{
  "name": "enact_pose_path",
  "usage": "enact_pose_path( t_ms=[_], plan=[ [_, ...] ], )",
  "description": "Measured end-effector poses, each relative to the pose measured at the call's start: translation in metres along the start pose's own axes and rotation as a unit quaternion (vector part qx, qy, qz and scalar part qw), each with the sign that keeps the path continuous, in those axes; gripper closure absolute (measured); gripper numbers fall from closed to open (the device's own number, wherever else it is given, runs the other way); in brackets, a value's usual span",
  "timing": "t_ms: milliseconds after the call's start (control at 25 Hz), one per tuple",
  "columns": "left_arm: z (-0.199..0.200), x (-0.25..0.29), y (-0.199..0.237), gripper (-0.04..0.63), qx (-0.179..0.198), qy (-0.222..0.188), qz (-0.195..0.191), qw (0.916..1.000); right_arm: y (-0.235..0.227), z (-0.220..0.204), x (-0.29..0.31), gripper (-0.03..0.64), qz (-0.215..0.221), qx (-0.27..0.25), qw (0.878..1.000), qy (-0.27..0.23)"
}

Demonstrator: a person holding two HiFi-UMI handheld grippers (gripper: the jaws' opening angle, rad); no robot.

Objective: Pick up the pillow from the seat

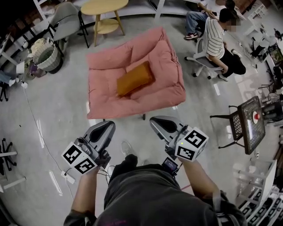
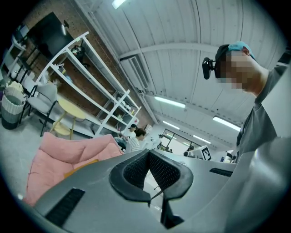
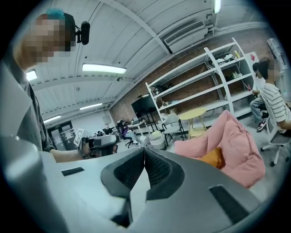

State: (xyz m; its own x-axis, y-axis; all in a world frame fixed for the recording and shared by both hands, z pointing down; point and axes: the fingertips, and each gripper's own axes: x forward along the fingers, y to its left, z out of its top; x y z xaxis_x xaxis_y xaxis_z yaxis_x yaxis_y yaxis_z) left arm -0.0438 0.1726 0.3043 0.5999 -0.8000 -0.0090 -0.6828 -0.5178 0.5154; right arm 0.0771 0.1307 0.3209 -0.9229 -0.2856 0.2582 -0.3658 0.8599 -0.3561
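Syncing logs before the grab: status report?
Left gripper and right gripper shut, empty, short of the seat. Pillow on seat, untouched. Nothing in the way.

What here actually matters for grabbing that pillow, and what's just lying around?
For the job: orange pillow, pink seat, left gripper and right gripper, both shut and empty.

Just around: yellow table, grey chair, basket, seated person.

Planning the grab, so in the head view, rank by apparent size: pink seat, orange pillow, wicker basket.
1. pink seat, clearly largest.
2 and 3. orange pillow and wicker basket look about alike; I won't rank them.
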Motion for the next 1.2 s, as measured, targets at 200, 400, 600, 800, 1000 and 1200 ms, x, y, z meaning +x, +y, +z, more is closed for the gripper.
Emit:
enact_pose_path(
  t_ms=[200,400,600,800,1000,1200],
  plan=[
    [0.016,0.006,0.039,0.584,-0.003,0.005,-0.005,1.0,-0.017,0.013,0.036,0.601,-0.012,0.0,1.0,0.002],
    [0.031,0.011,0.066,0.584,-0.005,0.005,-0.008,0.9999,-0.031,0.023,0.063,0.601,-0.019,0.005,1.0,0.005],
    [0.04,0.015,0.091,0.584,-0.009,0.007,-0.009,0.9999,-0.046,0.03,0.087,0.601,-0.023,0.005,1.0,0.007],
    [0.046,0.022,0.107,0.584,-0.012,0.006,-0.004,0.9999,-0.061,0.036,0.102,0.601,-0.022,0.003,1.0,0.011],
    [0.051,0.034,0.129,0.584,-0.017,0.008,0.003,0.9998,-0.084,0.043,0.12,0.601,-0.023,0.006,1.0,0.013],
    [0.051,0.052,0.153,0.584,-0.021,0.012,0.014,0.9996,-0.113,0.046,0.137,0.601,-0.018,0.005,1.0,0.019]
  ],
)
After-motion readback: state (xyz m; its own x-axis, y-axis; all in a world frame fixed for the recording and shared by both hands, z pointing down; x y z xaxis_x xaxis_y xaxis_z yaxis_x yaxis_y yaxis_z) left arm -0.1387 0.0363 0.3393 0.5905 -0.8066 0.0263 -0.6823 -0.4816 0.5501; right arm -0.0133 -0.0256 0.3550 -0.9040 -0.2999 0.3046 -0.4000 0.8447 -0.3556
